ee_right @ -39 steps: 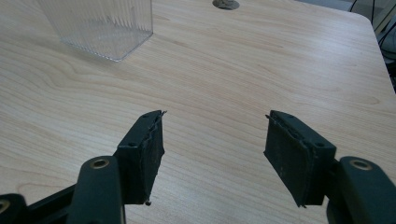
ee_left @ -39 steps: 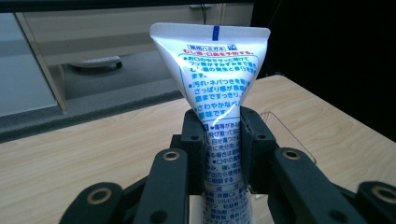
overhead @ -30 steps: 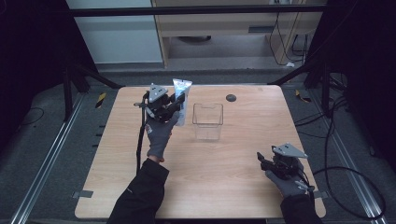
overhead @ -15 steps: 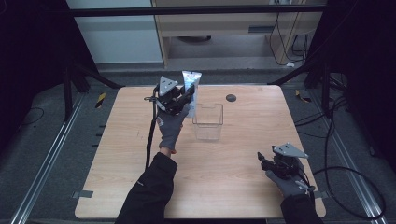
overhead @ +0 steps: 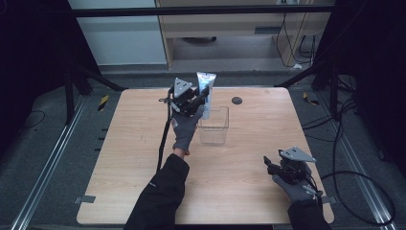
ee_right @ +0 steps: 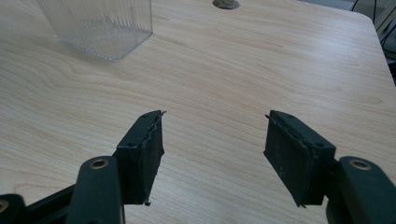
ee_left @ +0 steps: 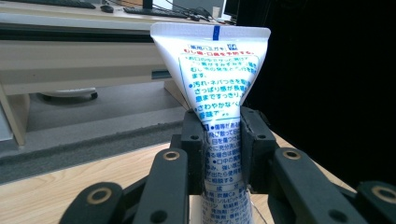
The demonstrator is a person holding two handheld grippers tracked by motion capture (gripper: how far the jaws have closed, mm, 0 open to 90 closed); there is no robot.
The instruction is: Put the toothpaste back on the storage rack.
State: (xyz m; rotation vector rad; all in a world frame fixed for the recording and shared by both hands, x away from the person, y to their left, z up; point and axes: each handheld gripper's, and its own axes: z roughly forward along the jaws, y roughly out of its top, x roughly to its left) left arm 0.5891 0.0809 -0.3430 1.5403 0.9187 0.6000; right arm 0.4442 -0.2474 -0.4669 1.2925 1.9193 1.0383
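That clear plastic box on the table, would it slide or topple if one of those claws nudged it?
The clear box looks thin-walled and empty, so it is probably light and would likely slide on the smooth wooden table rather than resist. It stands about as tall as it is wide, so a high nudge might tip it. Its ribbed walls suggest fairly stiff plastic, though a hard squeeze could crack it.

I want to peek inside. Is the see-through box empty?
Looks empty: the clear box shows bare wood through its walls; the tube is outside, in the left gripper.
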